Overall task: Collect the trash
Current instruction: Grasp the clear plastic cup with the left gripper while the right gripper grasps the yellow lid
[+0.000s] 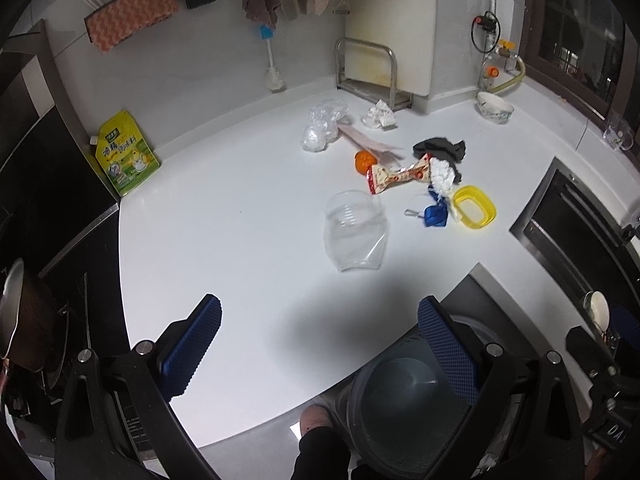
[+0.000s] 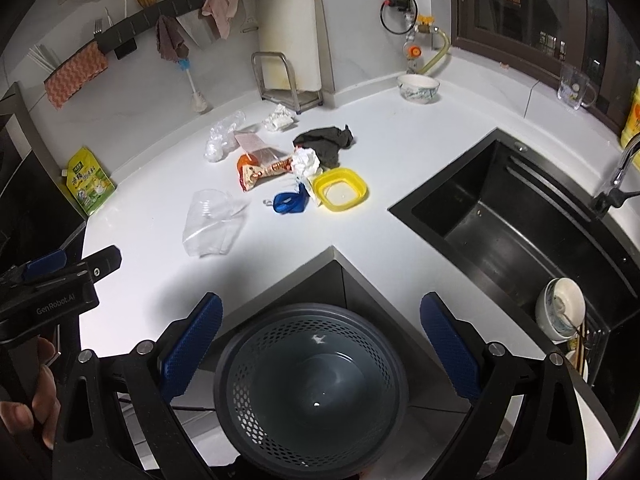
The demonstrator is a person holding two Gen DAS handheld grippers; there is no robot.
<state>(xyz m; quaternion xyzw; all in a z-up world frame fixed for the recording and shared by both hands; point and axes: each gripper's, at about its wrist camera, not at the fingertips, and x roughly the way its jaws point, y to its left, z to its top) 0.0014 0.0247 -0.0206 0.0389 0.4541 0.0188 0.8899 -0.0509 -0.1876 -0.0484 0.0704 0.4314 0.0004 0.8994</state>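
Both tools released, left tool [image 1: 320,344] and right tool [image 2: 320,344]; trash pile [image 2: 280,168] centre frame on desk [image 2: 380,152]; bin [image 2: 312,384] bottom centre, nearly empty; collection just starting; next likely reach to crushed clear cup [image 2: 212,224], gentle pinch needed

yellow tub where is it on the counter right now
The yellow tub sits open on the white counter at the right end of the litter, beside the blue strap and just in front of the crumpled white paper, left of the black sink.
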